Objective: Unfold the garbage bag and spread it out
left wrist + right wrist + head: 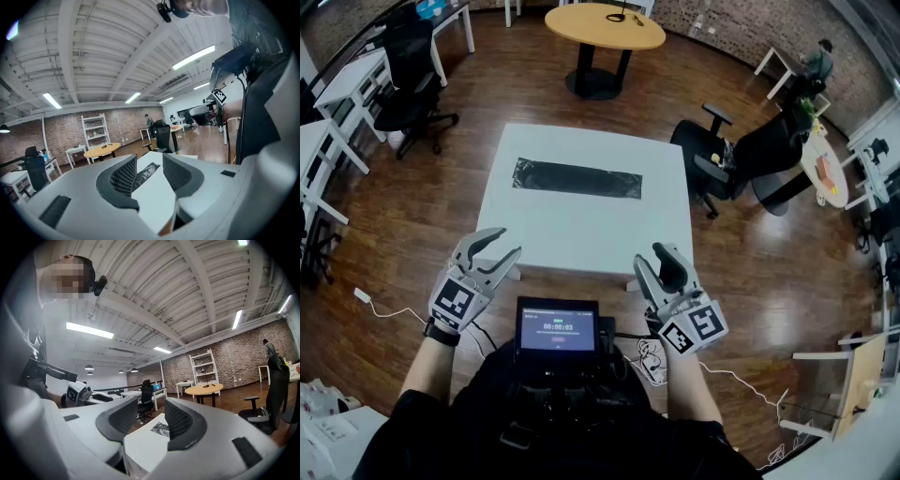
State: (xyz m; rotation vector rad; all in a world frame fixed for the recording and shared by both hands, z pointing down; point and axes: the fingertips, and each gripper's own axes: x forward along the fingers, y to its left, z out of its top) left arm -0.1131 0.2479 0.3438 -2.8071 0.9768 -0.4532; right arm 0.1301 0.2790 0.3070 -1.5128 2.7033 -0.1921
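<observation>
while both hands hover at the near edge of the white table (581,234), the left gripper (508,242) has its jaws spread wide with nothing between them, and the right gripper (654,257) matches it, jaws apart and empty. out past them the garbage bag (577,178) lies flat, a long folded black strip across the far half of the tabletop, well apart from both grippers. beyond that stands a round wooden table (605,25), with a black office chair (722,159) off to the right
</observation>
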